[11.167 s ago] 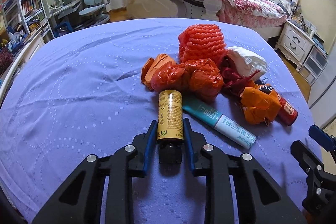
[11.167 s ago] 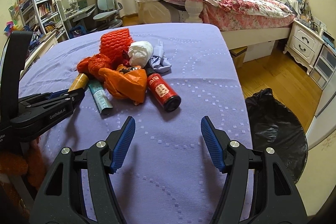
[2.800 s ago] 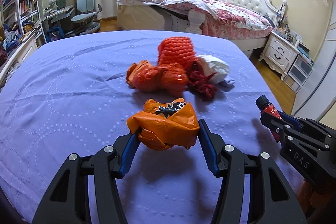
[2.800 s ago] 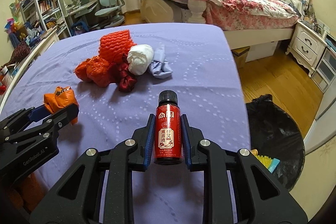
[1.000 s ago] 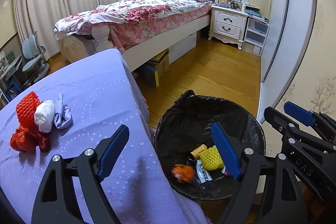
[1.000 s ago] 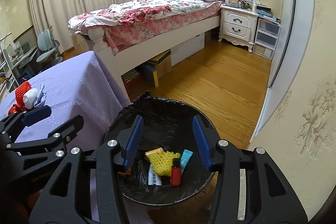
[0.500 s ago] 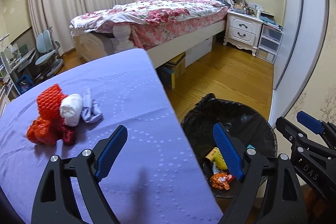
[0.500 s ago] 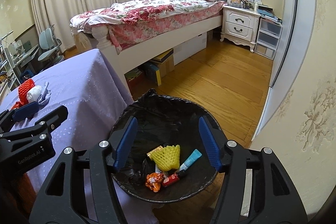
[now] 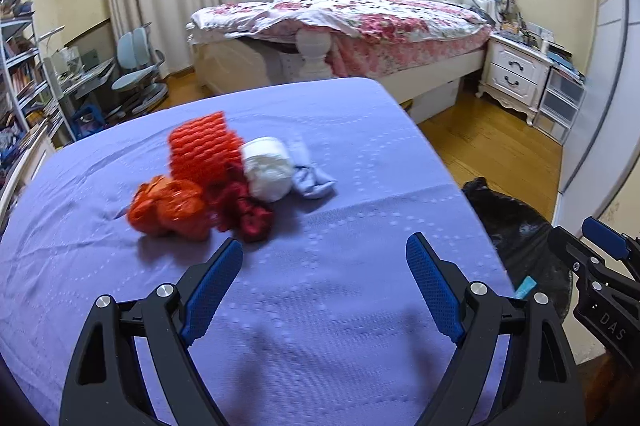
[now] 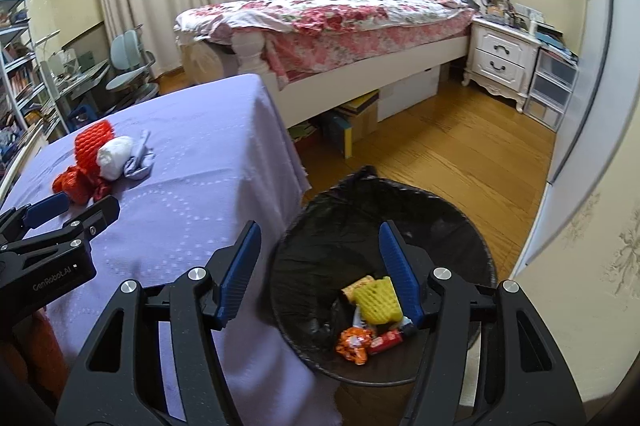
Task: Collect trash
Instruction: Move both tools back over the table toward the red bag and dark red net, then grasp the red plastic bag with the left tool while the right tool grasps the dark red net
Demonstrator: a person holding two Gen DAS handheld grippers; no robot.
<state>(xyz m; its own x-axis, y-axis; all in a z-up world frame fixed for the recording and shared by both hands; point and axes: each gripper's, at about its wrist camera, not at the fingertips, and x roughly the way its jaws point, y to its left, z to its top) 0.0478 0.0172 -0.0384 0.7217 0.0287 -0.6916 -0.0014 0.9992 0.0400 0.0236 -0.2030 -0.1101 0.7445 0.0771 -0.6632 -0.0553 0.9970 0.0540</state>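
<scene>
Worktop (image 9: 120, 286) near left. Trash heap on worktop: net sleeve (image 9: 202, 152) at far side, crumpled bags (image 9: 168, 206) left near, paper wad (image 9: 268, 168) right of sleeve, cloth scrap (image 9: 310, 178) right of wad. Bin (image 10: 472, 238) on floor off worktop's right edge. In bin: foam net (image 10: 378, 300), wrapper (image 10: 352, 344), small bottle (image 10: 384, 340). Bed (image 10: 340, 10) far, nightstand (image 10: 500, 60) right of bed. Chair (image 9: 136, 66), shelves (image 9: 20, 66) far left.

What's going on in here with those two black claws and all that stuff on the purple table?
A person is clearing trash off the table with a handheld claw in each hand. Both are empty and open: the left claw points toward the pile left on the cloth, and the right claw, whose jaws have just been opening, hangs over the bin, where a red bottle and wrappers already lie.
</scene>
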